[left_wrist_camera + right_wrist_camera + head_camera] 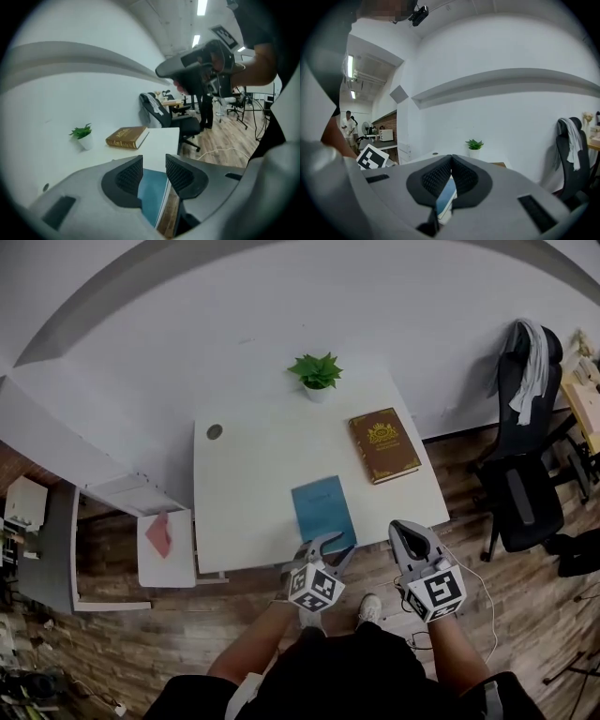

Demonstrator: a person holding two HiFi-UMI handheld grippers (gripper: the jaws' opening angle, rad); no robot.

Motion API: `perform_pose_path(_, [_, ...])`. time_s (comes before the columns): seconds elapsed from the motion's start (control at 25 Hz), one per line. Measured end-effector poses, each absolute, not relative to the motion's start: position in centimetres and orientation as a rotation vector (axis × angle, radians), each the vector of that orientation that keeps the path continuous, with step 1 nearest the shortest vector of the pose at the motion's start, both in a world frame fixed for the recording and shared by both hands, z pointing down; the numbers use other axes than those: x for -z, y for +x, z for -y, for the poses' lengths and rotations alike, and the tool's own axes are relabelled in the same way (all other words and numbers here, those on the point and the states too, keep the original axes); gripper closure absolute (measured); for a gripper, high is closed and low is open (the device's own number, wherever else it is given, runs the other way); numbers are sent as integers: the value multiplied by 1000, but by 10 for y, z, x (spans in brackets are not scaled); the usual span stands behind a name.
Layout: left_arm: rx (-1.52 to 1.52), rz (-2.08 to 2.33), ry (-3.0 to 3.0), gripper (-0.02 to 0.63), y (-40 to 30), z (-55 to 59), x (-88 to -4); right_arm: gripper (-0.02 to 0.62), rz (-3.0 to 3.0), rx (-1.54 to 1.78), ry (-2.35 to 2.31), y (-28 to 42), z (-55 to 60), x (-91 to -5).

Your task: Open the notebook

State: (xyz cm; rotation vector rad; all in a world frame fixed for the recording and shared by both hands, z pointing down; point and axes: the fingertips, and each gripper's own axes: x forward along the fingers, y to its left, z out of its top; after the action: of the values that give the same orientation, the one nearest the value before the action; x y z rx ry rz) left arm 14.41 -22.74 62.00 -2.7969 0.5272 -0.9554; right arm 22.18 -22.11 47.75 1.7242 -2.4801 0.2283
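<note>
A closed blue notebook (323, 512) lies flat near the front edge of the white table (253, 484). My left gripper (336, 547) hovers at the notebook's near edge. In the left gripper view its jaws (153, 165) stand apart, nothing is between the pads, and the notebook (152, 187) shows beyond them. My right gripper (405, 531) hangs off the table's front right corner, to the right of the notebook. Its jaws (451, 160) meet at the tips and hold nothing. A strip of the notebook (446, 197) shows behind them.
A thick brown book (384, 444) lies at the table's back right, and a small potted plant (317, 376) stands at the back edge. A black office chair (525, 474) with cloth draped over it stands to the right. A low white side unit (159, 535) sits to the left.
</note>
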Motion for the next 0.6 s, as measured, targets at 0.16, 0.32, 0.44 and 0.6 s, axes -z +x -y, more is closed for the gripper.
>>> perform_pose_path(0.16, [1109, -436, -2703, 454, 157, 230, -657, 594, 2490, -220, 1707, 231, 223, -486])
perform_pose_path(0.32, [1242, -363, -2641, 454, 161, 228, -689, 594, 2498, -238, 1700, 235, 221, -494])
perform_pose_path(0.44, [1311, -344, -2610, 454, 161, 230, -708, 594, 2493, -263, 1708, 240, 220, -498])
perform_pose_path(0.6, [1352, -314, -2585, 459, 163, 229, -720, 594, 2492, -248, 1715, 247, 217, -499])
